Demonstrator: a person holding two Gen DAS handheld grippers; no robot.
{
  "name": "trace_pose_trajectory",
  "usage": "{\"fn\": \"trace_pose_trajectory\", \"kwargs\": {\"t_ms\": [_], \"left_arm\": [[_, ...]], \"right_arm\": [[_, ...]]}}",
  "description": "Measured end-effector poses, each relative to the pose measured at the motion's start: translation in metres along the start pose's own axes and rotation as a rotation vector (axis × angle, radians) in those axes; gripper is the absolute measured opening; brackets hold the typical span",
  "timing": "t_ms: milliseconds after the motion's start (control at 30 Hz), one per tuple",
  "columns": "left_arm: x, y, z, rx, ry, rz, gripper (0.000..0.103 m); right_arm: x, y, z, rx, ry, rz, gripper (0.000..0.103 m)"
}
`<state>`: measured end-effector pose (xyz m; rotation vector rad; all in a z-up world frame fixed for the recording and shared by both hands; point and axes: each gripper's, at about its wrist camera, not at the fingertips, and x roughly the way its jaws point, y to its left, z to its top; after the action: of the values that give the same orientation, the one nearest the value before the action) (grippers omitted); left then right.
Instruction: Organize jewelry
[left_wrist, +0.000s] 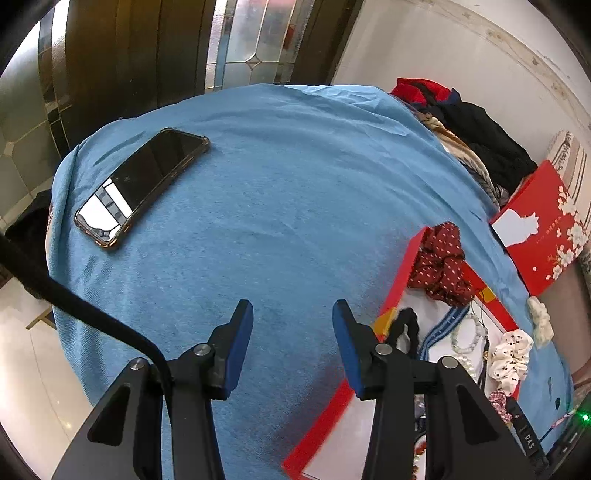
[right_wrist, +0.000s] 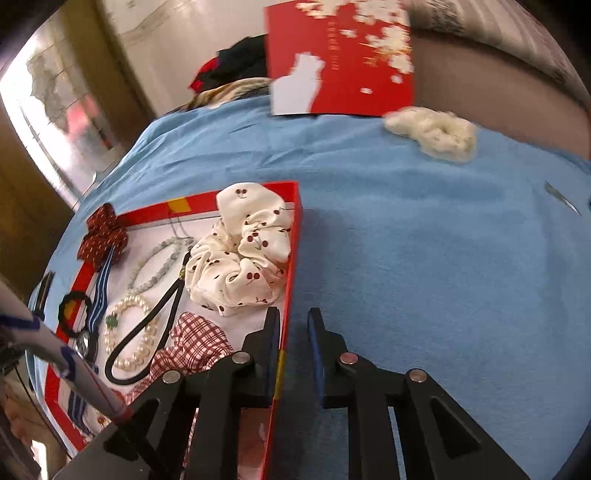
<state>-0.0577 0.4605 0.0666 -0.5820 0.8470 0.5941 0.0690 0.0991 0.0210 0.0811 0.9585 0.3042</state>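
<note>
A shallow red box (right_wrist: 291, 258) lies on the blue cloth and holds a cherry-print scrunchie (right_wrist: 240, 254), a pearl bracelet (right_wrist: 127, 339), a pale bead bracelet (right_wrist: 159, 266), a black hair band (right_wrist: 147, 332), a plaid scrunchie (right_wrist: 192, 347) and a red dotted scrunchie (right_wrist: 101, 234). A fluffy cream scrunchie (right_wrist: 432, 134) lies outside the box, far right. My right gripper (right_wrist: 293, 321) is open and empty over the box's right rim. My left gripper (left_wrist: 293, 314) is open and empty over bare cloth, left of the box (left_wrist: 399, 280).
A phone (left_wrist: 142, 184) lies on the blue cloth (left_wrist: 277, 184) at far left. The red box lid (left_wrist: 543, 225) stands at the back right beside a pile of clothes (left_wrist: 476, 147). A small metal clip (right_wrist: 563, 201) lies on the cloth at right.
</note>
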Motion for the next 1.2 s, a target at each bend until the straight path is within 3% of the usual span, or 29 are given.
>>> {"fn": "trace_pose_trajectory", "kwargs": {"t_ms": [200,333,500,633,733,933,1000,1100,1200], "left_arm": [[-0.001,-0.004,-0.002,0.012,-0.002,-0.009,0.043],[-0.007,-0.009,-0.004,0.03,-0.022,-0.007,0.044],[-0.015,-0.021,-0.008,0.078,-0.061,-0.005,0.047],[-0.026,-0.031,-0.011,0.127,-0.117,0.011,0.049],[-0.033,-0.034,-0.011,0.14,-0.148,0.018,0.051],[-0.046,-0.039,-0.017,0.173,-0.194,0.016,0.063],[-0.053,-0.045,-0.023,0.2,-0.234,0.026,0.073],[-0.072,-0.052,-0.031,0.217,-0.343,0.037,0.088],[-0.099,-0.053,-0.041,0.198,-0.477,0.06,0.096]], "right_arm": [[-0.008,-0.019,-0.003,0.072,-0.005,-0.026,0.016],[-0.014,-0.016,-0.006,0.058,-0.004,-0.049,0.016],[-0.021,-0.014,-0.011,0.026,-0.007,-0.016,0.017],[-0.044,-0.016,-0.013,0.021,-0.052,-0.017,0.035],[-0.06,-0.017,-0.014,0.02,-0.069,-0.036,0.035],[-0.086,-0.013,-0.027,-0.006,-0.077,-0.083,0.041],[-0.093,-0.011,-0.035,-0.014,-0.078,-0.095,0.045],[-0.103,-0.006,-0.047,-0.04,-0.063,-0.102,0.045],[-0.114,-0.001,-0.06,-0.061,-0.058,-0.106,0.045]]}}
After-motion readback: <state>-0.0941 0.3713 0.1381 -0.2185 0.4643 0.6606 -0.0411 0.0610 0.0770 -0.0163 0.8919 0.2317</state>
